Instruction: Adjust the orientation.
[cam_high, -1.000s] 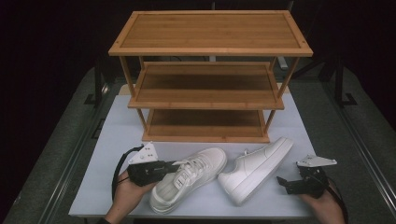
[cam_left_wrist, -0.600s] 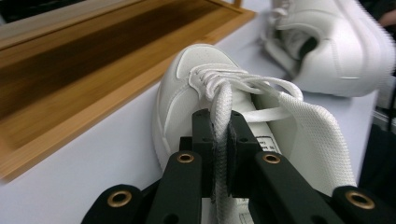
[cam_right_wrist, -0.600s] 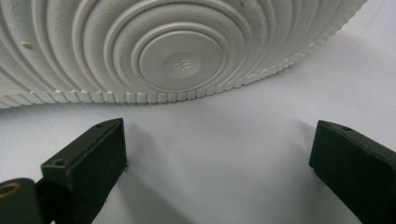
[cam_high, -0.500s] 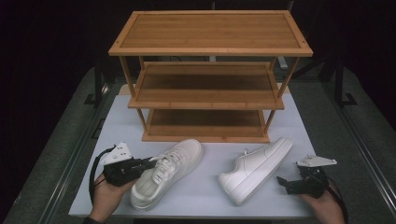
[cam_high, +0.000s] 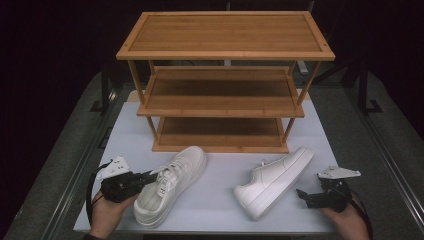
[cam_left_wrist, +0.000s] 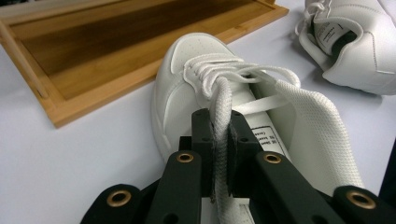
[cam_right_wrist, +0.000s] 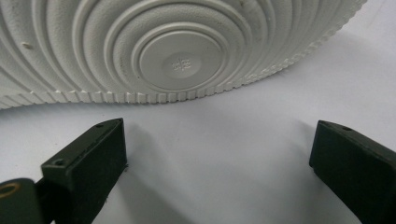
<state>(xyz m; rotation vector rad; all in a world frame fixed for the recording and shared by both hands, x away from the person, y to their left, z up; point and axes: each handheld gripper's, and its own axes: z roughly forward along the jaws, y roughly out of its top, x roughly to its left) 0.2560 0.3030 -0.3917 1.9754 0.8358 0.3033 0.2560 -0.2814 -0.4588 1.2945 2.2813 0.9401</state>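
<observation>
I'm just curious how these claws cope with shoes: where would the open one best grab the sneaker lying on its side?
Probably the collar at the heel of the tipped sneaker. Its ribbed sole faces the open right claw and is too broad to pinch, so coming from above, one jaw inside the opening and one outside, looks safest.

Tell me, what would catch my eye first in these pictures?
Probably the three-tier bamboo shoe rack standing at the back of the white table. In front of it lie two white sneakers: the left sneaker upright, its lace pinched by the left gripper, and the right sneaker tipped on its side, with the right gripper open beside its sole.
</observation>
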